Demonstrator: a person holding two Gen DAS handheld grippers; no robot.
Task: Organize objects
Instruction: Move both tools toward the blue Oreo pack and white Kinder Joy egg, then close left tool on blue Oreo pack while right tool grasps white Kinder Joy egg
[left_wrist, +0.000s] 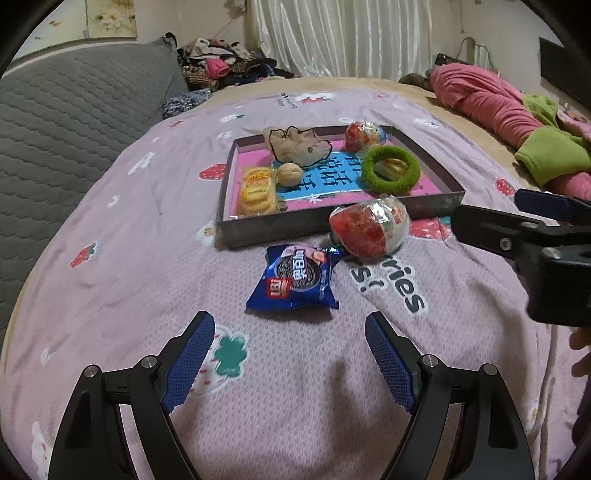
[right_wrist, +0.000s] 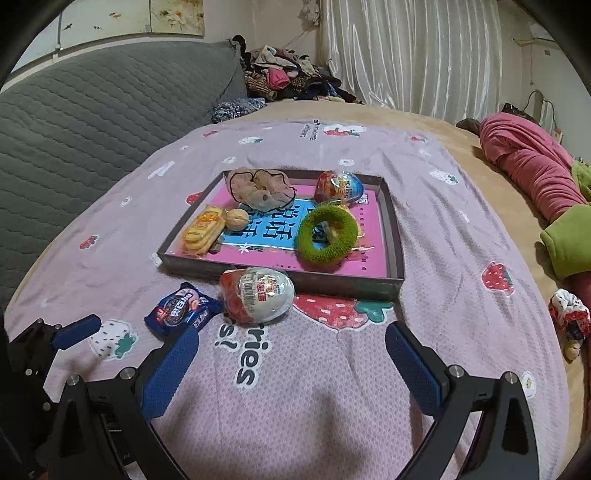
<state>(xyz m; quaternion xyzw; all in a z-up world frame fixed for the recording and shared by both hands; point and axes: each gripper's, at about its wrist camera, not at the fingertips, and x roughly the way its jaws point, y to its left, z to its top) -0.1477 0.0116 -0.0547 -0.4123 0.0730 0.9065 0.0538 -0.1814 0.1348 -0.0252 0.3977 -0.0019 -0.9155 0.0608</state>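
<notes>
Both the left tongs (left_wrist: 290, 356) and the right tongs (right_wrist: 291, 365) gape wide, empty; the shiny blue cookie packet (left_wrist: 295, 278) lies at the left tongs' twelve o'clock.

My two wrist cameras look steeply down over a bedspread (left_wrist: 147, 236), left beside right, sharing the nearby tray (right_wrist: 391, 221).

- Left gripper (left_wrist: 290, 328): jaws wide apart, nothing between the blue pads.
- Blue cookie packet (left_wrist: 295, 278): just ahead of the jaw gap, on the pink bedspread (left_wrist: 147, 258).
- Wrapped egg (left_wrist: 369, 227): beyond, ahead-right, against the tray's (left_wrist: 273, 225) near wall.
- Right gripper (left_wrist: 517, 225): far right.
</notes>
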